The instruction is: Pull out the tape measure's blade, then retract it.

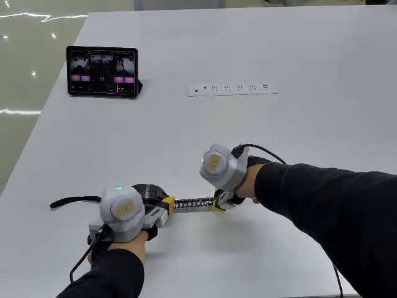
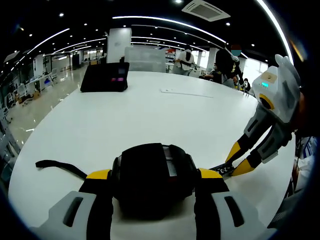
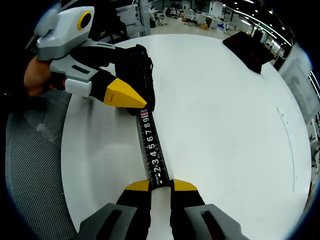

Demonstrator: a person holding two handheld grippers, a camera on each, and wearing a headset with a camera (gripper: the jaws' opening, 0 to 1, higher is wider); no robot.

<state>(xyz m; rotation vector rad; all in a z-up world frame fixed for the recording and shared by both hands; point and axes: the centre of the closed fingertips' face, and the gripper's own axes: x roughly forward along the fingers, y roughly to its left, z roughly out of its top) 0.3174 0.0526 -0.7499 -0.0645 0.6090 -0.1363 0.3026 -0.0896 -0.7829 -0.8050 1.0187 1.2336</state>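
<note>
Right gripper view: the blade (image 3: 152, 150) is pinched by the right gripper (image 3: 160, 186), the tape measure (image 3: 140, 65) by the left gripper (image 2: 155, 175); more pulling seems needed.

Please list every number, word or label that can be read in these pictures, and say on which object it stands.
"2 3 4 5 6 7 8 9": on the tape measure's blade, in the right gripper view.
The tablet screen: too small to read.
The power strip markings: too small to read.
</note>
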